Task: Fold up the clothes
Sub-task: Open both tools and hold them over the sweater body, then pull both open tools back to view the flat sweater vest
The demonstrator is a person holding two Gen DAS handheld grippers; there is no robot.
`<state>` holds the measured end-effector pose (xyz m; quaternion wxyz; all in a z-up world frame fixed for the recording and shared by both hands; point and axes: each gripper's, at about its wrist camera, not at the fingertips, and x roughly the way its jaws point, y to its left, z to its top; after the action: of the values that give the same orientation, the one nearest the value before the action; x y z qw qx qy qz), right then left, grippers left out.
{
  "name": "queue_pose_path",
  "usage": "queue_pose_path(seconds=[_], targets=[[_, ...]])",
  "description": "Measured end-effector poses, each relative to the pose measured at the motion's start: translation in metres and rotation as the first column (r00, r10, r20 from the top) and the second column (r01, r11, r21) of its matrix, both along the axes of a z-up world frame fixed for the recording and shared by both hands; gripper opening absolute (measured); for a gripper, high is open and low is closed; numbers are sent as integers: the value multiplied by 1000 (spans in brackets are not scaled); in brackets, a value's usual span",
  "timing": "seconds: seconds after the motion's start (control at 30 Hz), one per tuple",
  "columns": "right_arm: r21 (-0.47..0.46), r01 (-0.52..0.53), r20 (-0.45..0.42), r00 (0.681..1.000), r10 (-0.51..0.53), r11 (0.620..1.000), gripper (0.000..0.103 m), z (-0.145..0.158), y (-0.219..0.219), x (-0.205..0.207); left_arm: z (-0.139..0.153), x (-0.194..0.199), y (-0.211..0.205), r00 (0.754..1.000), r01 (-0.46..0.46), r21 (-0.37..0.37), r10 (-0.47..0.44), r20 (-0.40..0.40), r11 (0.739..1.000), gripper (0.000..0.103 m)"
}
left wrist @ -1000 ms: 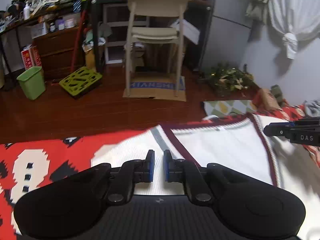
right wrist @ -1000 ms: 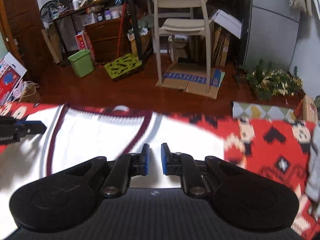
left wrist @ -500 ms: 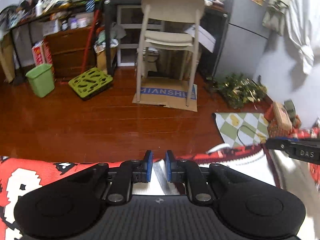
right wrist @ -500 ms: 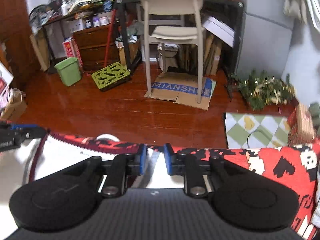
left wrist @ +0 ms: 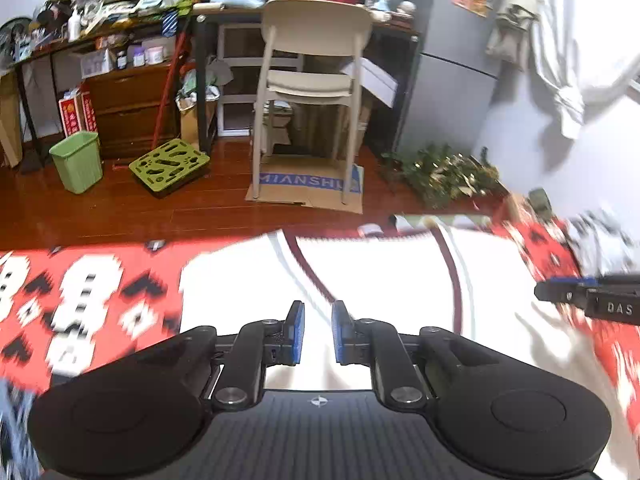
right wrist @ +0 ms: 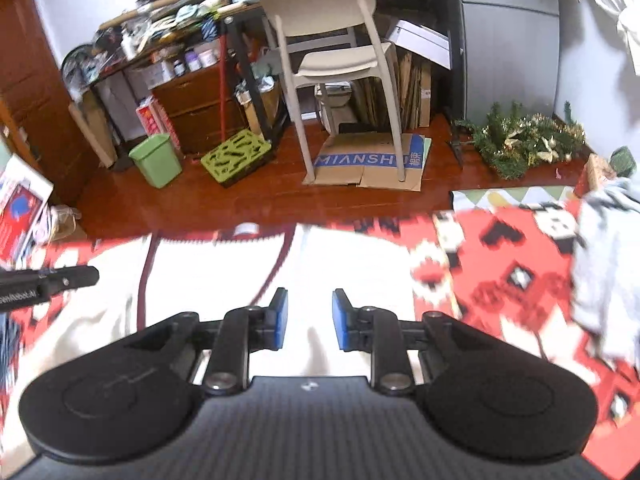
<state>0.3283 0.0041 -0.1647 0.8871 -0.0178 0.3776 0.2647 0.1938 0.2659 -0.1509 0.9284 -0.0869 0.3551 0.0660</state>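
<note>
A white knit garment (left wrist: 380, 272) with dark red trim lies spread flat on a red patterned blanket (left wrist: 100, 288). My left gripper (left wrist: 318, 332) hovers over its near left part, blue pads a narrow gap apart with nothing between them. Over the same garment (right wrist: 224, 264), my right gripper (right wrist: 306, 318) stands open more widely and is empty. Each gripper's tip shows at the edge of the other's view: the right gripper (left wrist: 588, 300) and the left gripper (right wrist: 48, 280). Both views are motion-blurred.
A grey-white heap of clothing (right wrist: 604, 272) lies on the blanket's (right wrist: 500, 264) right side. Beyond the blanket is wooden floor with a beige chair (left wrist: 316, 80) on flattened cardboard, a green bin (left wrist: 76, 160), a green crate (left wrist: 168, 166) and a tinsel wreath (left wrist: 448, 172).
Both grippers carried the garment's edge forward toward the floor, then let go and drew back. The garment now lies flat, and the right gripper's gap has widened most.
</note>
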Motion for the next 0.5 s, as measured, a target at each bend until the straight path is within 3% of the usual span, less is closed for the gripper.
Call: queue_pose_path(seconds=[0.33,0.5], targets=[[-115,-52,39,998,56,992,28,-17,-35,-139,-24,-105,-36,998,15,44,-13,-53,999,18],[-111,-14,26,1000,17,994,31,-26,-53,-187,-33,-149,-51,998,24,74,-20,-62,997,21]])
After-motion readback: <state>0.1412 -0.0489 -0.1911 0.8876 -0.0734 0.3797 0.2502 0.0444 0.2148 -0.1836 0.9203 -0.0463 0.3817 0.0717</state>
